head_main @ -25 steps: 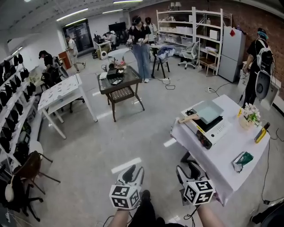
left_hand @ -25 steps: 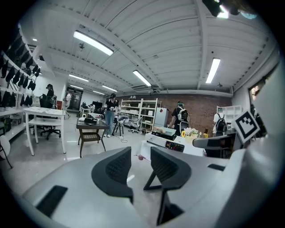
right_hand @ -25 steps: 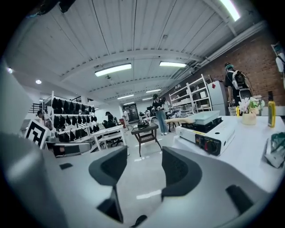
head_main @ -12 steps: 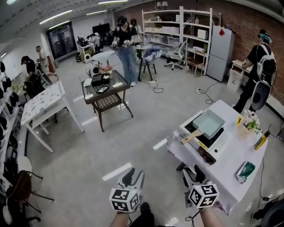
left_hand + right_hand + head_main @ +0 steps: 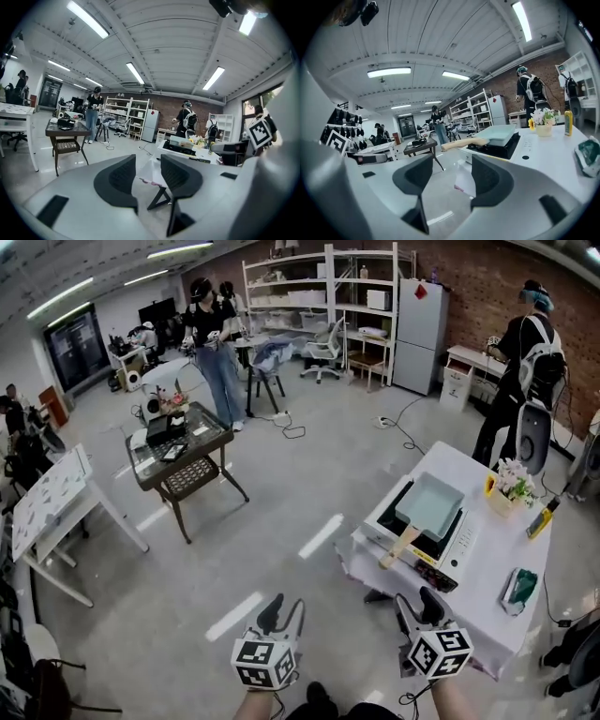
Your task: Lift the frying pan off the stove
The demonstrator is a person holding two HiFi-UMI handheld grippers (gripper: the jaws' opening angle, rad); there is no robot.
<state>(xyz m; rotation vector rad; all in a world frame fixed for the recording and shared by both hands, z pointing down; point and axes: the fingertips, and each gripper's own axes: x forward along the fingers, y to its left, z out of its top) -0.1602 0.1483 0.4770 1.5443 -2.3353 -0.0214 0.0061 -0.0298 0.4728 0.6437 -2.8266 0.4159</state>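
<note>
Workshop table (image 5: 478, 606) draped in white: a pale rectangular frying pan (image 5: 429, 505) is seen resting on the tabletop stove (image 5: 466, 538).
Both grippers are held low, well apart from the pan. The left gripper (image 5: 284, 606) is caught with its jaws opening, nothing between them; the right gripper (image 5: 419, 601) is held with jaws wide apart, also empty. The pan's wooden handle (image 5: 398, 547) is pointed toward the right gripper.

Frying pan (image 5: 429, 505) sits on the stove (image 5: 461, 540), and the stove's on the counter (image 5: 483, 604) at right. Flowers (image 5: 513, 482) stand just beyond it on the far side, and a pouch (image 5: 518, 585) lies nearer, right of the stove.
</note>
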